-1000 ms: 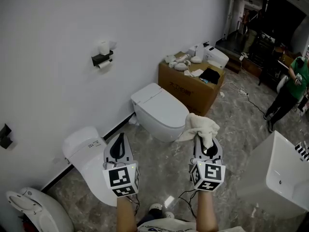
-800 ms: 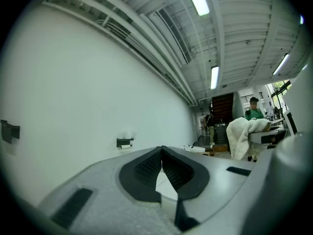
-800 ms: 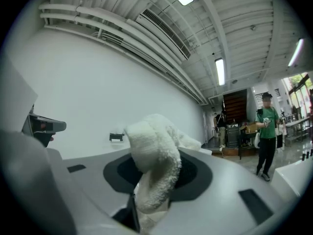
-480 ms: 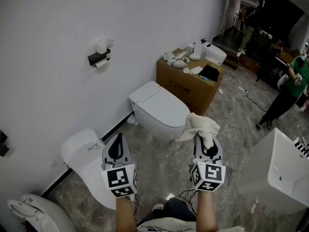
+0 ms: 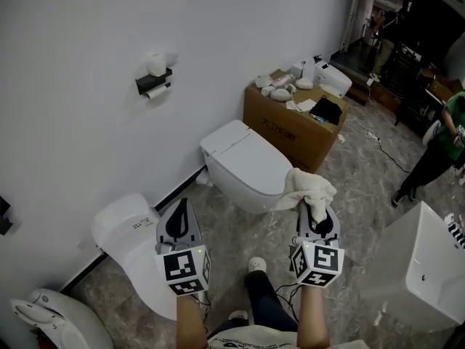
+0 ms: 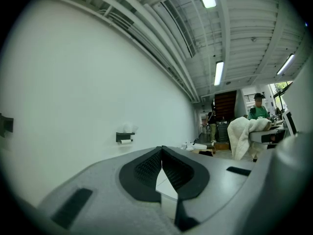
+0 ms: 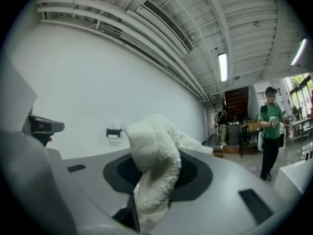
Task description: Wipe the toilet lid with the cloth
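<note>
A white cloth (image 5: 308,189) bunches over the tip of my right gripper (image 5: 317,211), whose jaws are shut on it; in the right gripper view the cloth (image 7: 155,161) fills the space between the pads. My left gripper (image 5: 179,211) is shut with nothing in it, its pads meeting at the tip (image 6: 161,151). A white toilet with a closed lid (image 5: 243,160) stands against the wall ahead, between both grippers. Another white toilet (image 5: 131,227) sits just left of my left gripper.
A cardboard box (image 5: 290,126) with small items on top stands right of the far toilet. A white fixture (image 5: 421,267) is at the right edge, another (image 5: 43,318) bottom left. A paper holder (image 5: 154,82) hangs on the wall. A person in green (image 5: 439,147) stands far right.
The view has shifted slightly; the toilets and box sit a little further right. A foot now shows on the floor between the grippers. Both grippers hold as before.
</note>
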Action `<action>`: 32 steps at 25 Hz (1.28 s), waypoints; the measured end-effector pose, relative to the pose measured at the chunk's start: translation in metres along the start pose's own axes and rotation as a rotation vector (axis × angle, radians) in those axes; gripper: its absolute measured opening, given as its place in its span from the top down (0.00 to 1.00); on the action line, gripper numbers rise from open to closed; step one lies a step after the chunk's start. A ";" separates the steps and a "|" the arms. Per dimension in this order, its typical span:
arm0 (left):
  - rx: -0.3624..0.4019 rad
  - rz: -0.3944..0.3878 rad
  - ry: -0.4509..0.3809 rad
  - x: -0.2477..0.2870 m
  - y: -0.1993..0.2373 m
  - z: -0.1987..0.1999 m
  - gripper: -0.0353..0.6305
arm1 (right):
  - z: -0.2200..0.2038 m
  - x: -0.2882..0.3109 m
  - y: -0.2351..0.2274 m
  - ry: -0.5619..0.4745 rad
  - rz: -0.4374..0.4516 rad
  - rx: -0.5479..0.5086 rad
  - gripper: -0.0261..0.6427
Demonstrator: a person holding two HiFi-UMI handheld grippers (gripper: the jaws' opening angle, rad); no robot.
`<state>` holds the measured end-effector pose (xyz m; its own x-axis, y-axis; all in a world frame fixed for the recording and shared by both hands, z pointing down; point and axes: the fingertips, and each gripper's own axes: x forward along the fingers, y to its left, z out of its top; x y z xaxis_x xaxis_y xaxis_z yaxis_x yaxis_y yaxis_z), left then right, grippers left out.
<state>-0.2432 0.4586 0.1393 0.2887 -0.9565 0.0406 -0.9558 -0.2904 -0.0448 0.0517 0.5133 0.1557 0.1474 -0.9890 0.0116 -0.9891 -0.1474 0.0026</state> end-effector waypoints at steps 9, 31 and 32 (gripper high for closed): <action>0.013 0.043 -0.010 0.094 -0.004 0.007 0.94 | 0.000 0.110 -0.011 -0.008 0.056 0.006 0.77; 0.027 0.172 0.014 0.346 -0.009 0.025 0.94 | 0.013 0.395 -0.055 -0.011 0.183 -0.003 0.77; 0.025 0.176 0.019 0.352 -0.007 0.023 0.94 | 0.012 0.401 -0.055 -0.009 0.184 -0.002 0.77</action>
<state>-0.1337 0.1237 0.1311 0.1160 -0.9920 0.0491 -0.9898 -0.1195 -0.0779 0.1654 0.1244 0.1485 -0.0360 -0.9993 0.0034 -0.9993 0.0360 0.0033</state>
